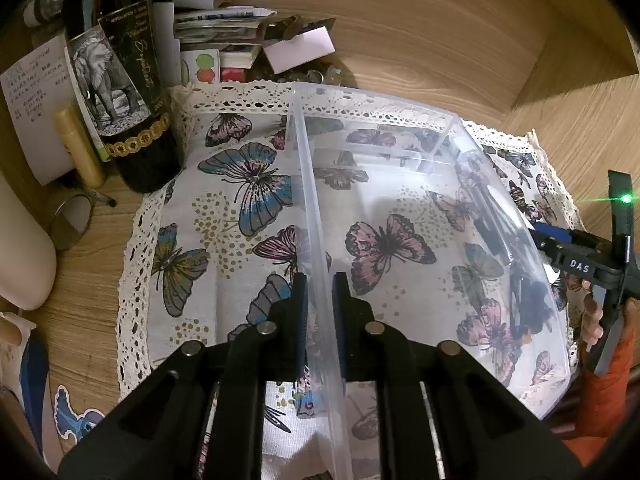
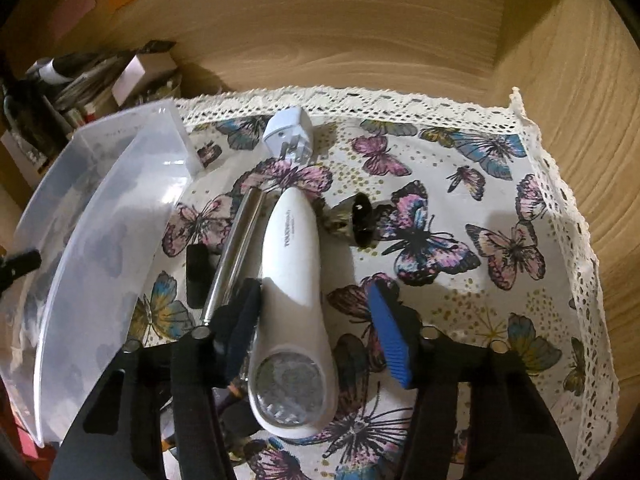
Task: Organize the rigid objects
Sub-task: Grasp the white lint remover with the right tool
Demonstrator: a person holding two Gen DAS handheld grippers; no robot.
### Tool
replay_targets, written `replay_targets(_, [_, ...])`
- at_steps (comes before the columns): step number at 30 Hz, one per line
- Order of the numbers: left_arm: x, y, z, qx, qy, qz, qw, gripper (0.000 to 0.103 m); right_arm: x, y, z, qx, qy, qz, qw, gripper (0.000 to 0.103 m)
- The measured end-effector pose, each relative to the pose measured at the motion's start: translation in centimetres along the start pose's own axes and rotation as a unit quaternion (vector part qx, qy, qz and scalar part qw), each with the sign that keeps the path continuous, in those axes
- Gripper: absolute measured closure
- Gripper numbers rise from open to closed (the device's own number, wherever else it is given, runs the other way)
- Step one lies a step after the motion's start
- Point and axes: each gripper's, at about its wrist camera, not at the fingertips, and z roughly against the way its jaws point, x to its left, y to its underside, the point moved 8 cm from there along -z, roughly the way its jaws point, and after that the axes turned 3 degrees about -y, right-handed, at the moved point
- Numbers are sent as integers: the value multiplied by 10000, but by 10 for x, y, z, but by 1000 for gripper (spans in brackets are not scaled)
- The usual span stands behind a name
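Note:
A clear plastic bin [image 1: 420,184] sits on the butterfly cloth [image 1: 224,216]. My left gripper [image 1: 320,296] is shut on the bin's near-left wall. In the right wrist view the bin [image 2: 104,240] is at the left. A white handheld device [image 2: 294,280] lies on the cloth between the fingers of my right gripper [image 2: 316,332], which is open around it. Beside it lie a silver rod [image 2: 236,248], a small black block [image 2: 198,276], a white plug adapter [image 2: 290,132] and a dark round part [image 2: 356,220]. The right gripper also shows in the left wrist view [image 1: 560,240].
A dark wine bottle [image 1: 120,80], a pale tube [image 1: 78,144], papers and small boxes [image 1: 240,40] crowd the back left. A round mirror [image 1: 72,220] lies on the wooden desk. Wooden walls [image 1: 440,20] close the back and right.

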Motion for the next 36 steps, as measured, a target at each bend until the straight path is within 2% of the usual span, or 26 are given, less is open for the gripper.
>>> replay_targets(6, [0,0,1,-83,-116,-51,9999,91,6,6,-8,165,-134,-9,9998,69])
replay_targets(15, [-3,-2,6,-232,-192,-133,9995,90,0,8,14,-158,-10,-121,9998,70])
replay_targets(17, [-3,-3,6,-262,-208,-152,9993,91,0,5,24,-292,-2,-101,9995,75])
replay_targets(21, [-3,-3,6,-279,-210,-130,9993,91,6,-5,43,-514,-44,-8,9987,76])
replay_targets(22, [-4,-3,6,-281,-213,-133,9993,91,7,-6,49,-589,1,34,9983,97])
replay_targets(23, [-4,-3,6,-286,-217,-139,9993,91,12,-13,47,-609,66,93,9981,100])
replay_targets(26, [-4,-3,6,-286,-215,-139,9993,91,15,-21,59,-720,0,152,9973,100])
replay_targets(31, [-4,-3,7,-313,-239,-187,9990,91,11,-16,57,-516,27,25,9987,97])
replay_targets(33, [-4,-4,7,-324,-255,-209,9989,90,9,-7,48,-360,84,12,9993,89])
replay_targets(35, [-5,-4,7,-329,-270,-218,9989,91,9,3,38,-172,50,2,9998,73])
replay_targets(36, [-5,-4,7,-329,-274,-218,9988,90,9,7,35,-117,45,8,9999,70])
